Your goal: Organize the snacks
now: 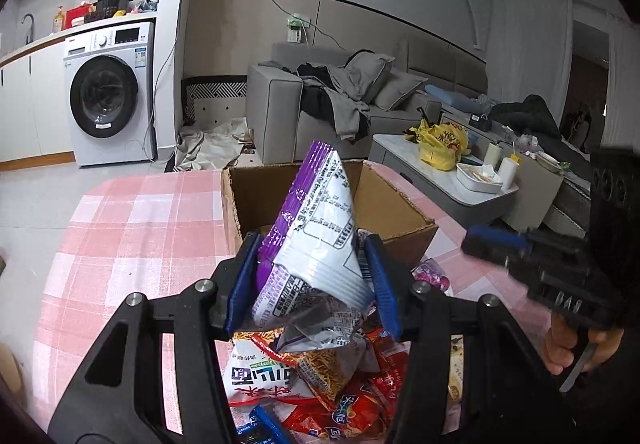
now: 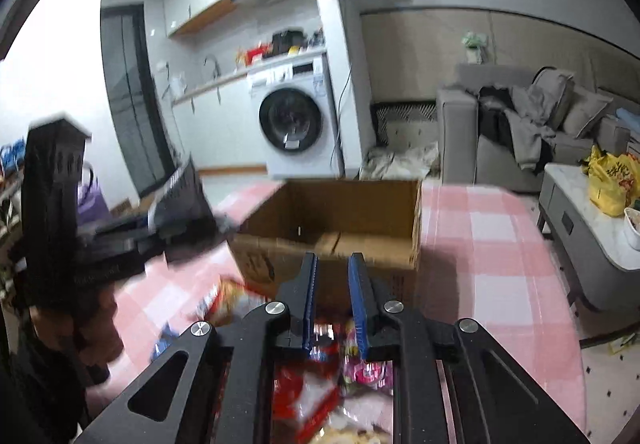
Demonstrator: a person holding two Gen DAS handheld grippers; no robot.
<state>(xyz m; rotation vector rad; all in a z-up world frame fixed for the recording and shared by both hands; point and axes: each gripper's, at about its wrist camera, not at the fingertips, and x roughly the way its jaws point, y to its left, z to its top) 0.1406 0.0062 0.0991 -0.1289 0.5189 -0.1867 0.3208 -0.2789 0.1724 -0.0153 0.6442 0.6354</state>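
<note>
**Purple bag held above the snack pile, box open behind**

Purple bag (image 1: 316,244): crinkled, purple and white, standing up between the blue pads of the left hand-held gripper (image 1: 314,264), which is clamping it by its lower part above the snack pile (image 1: 320,384). Box (image 1: 400,212): brown cardboard, flaps open, sitting just behind the bag on the desk (image 1: 132,228) with its pink checked cloth. Right hand-held gripper (image 2: 333,284): jaws narrow, nothing between them, hovering over red and pink packets, pointing at the box. A hand (image 1: 568,344) is gripping its handle.
</note>
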